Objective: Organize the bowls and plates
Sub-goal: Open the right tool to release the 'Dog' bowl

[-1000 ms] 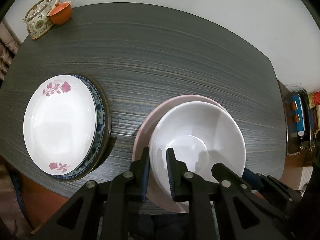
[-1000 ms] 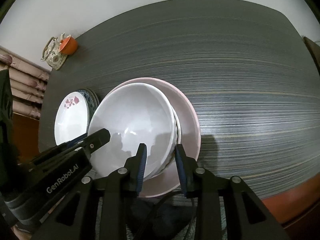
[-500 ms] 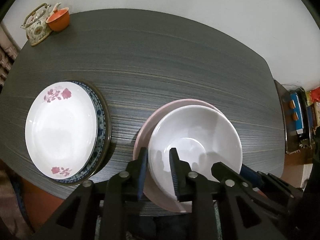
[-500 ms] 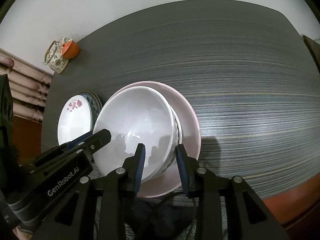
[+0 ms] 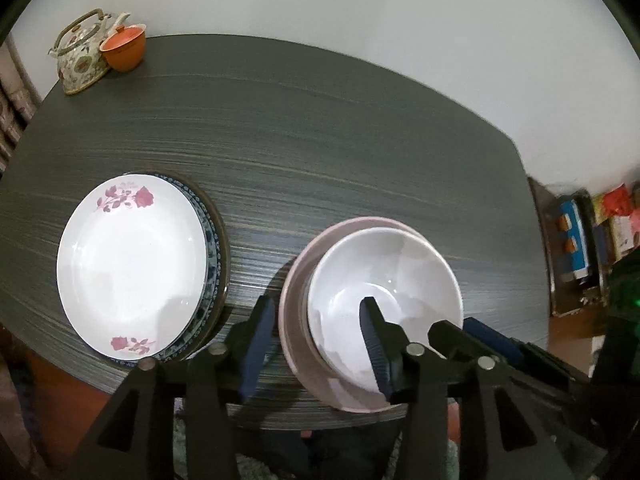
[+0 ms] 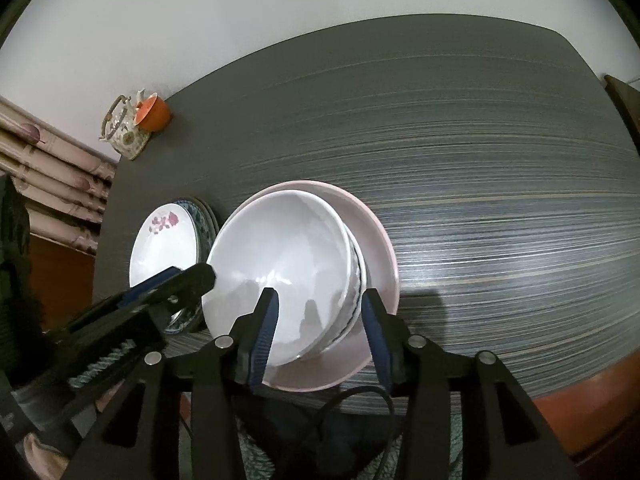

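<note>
A white bowl (image 5: pixel 384 280) sits nested in another bowl on a pink plate (image 5: pixel 296 292) near the table's front edge; in the right wrist view the white bowl (image 6: pixel 280 248) and the pink plate (image 6: pixel 376 240) show too. My left gripper (image 5: pixel 316 336) is open, its jaws straddling the left rims of plate and bowl. My right gripper (image 6: pixel 320 324) is open, its jaws either side of the bowls' near right rim. A white rose plate (image 5: pixel 128 264) lies on a blue-patterned plate (image 5: pixel 210 240) to the left.
A floral teapot (image 5: pixel 80 60) and an orange cup (image 5: pixel 124 50) stand at the table's far left corner. The dark striped table (image 5: pixel 320 140) has its front edge just below the grippers. A cluttered shelf (image 5: pixel 580 240) stands off the right side.
Both grippers have opened from nearly shut on the bowl rims to wide open. Both cameras have pulled back slightly; the bowls rest on the pink plate.
</note>
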Demonstrator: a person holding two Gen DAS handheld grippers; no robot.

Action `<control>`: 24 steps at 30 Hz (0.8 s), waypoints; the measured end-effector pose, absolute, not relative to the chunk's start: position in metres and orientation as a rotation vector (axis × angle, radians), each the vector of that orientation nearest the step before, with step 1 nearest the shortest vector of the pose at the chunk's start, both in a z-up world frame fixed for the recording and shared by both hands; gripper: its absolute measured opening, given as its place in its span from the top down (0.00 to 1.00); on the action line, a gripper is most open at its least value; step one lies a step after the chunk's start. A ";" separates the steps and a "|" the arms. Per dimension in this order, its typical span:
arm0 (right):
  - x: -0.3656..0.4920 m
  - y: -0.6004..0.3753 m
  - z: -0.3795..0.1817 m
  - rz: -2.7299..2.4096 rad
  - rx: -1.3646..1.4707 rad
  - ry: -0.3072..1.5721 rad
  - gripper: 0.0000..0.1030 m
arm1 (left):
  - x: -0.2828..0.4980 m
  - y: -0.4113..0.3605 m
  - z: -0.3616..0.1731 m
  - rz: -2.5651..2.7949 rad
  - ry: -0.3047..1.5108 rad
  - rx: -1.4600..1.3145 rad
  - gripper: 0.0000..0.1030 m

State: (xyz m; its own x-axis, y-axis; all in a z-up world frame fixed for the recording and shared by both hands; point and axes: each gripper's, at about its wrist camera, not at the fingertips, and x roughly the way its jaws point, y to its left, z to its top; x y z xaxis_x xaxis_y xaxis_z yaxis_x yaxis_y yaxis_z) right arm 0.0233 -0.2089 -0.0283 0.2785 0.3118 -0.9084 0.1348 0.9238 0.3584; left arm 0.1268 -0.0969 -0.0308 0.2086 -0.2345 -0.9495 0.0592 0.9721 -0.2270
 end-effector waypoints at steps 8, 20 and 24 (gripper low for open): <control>0.022 -0.228 -0.019 0.089 0.428 1.270 0.57 | 0.131 -0.060 -0.029 -0.165 1.356 -0.260 0.55; 0.013 -0.262 -0.039 -0.014 0.483 1.323 0.56 | 0.132 -0.043 -0.060 -0.122 1.482 -0.389 0.55; 0.013 -0.261 -0.048 -0.016 0.493 1.345 0.55 | 0.134 -0.044 -0.068 -0.122 1.500 -0.398 0.55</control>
